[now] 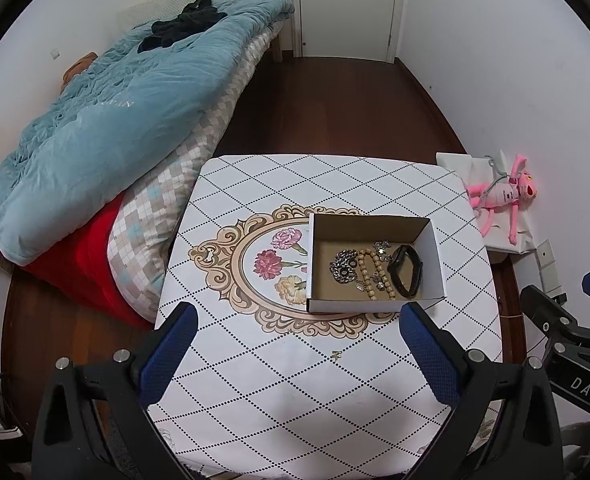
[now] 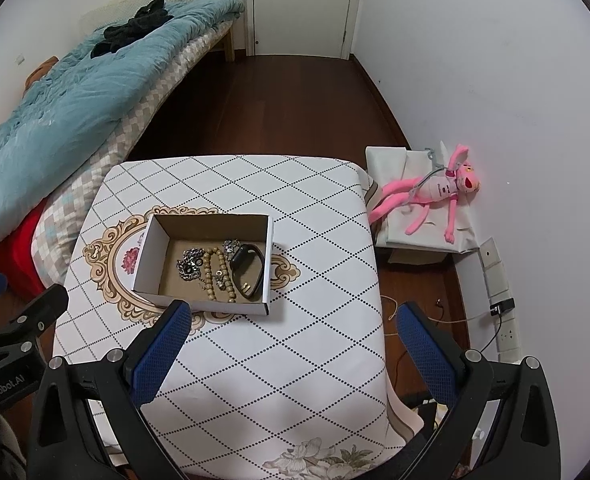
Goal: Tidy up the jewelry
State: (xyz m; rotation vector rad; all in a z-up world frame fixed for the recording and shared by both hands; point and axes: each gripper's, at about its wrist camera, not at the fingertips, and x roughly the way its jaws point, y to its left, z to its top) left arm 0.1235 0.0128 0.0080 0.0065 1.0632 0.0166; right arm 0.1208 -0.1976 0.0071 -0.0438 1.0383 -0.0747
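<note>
An open white cardboard box point(image 1: 433, 252) point(image 2: 145, 258) stands on the table. Inside lie a silver chain bracelet point(image 1: 344, 266) point(image 2: 190, 265), a string of tan wooden beads point(image 1: 365, 276) point(image 2: 214, 276), a small silver trinket point(image 1: 382, 246) point(image 2: 231, 246) and a black wristband point(image 1: 407, 270) point(image 2: 251, 272). My left gripper point(image 1: 295, 320) is open and empty, held above the table in front of the box. My right gripper point(image 2: 291, 316) is open and empty, in front of and to the right of the box.
The table point(image 1: 279, 380) point(image 2: 327, 216) has a white diamond-pattern cloth. A bed with a blue quilt point(image 1: 107, 120) point(image 2: 55, 92) lies to the left. A pink plush toy point(image 1: 503, 196) point(image 2: 435, 192) lies on a white box at the right wall. A door point(image 1: 347, 4) is at the back.
</note>
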